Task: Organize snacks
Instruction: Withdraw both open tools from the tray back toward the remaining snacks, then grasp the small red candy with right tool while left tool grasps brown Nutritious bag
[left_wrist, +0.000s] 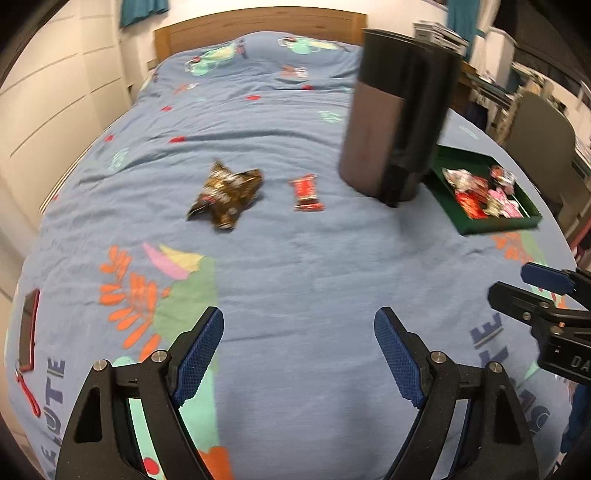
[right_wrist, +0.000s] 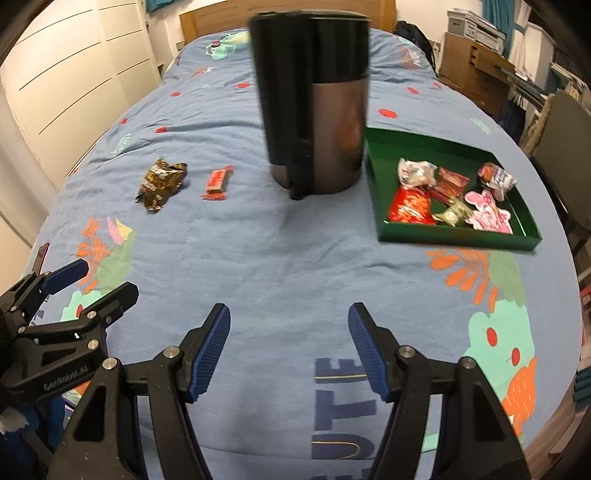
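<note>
A brown crinkled snack packet and a small red candy bar lie loose on the blue bedspread. A green tray at the right holds several wrapped snacks. My left gripper is open and empty, hovering above the bed well short of the loose snacks; it also shows in the right wrist view. My right gripper is open and empty, near the bed's foot; it also shows in the left wrist view.
A tall black and grey canister stands between the loose snacks and the tray. A phone in a red case lies at the bed's left edge. A chair and shelves stand right of the bed.
</note>
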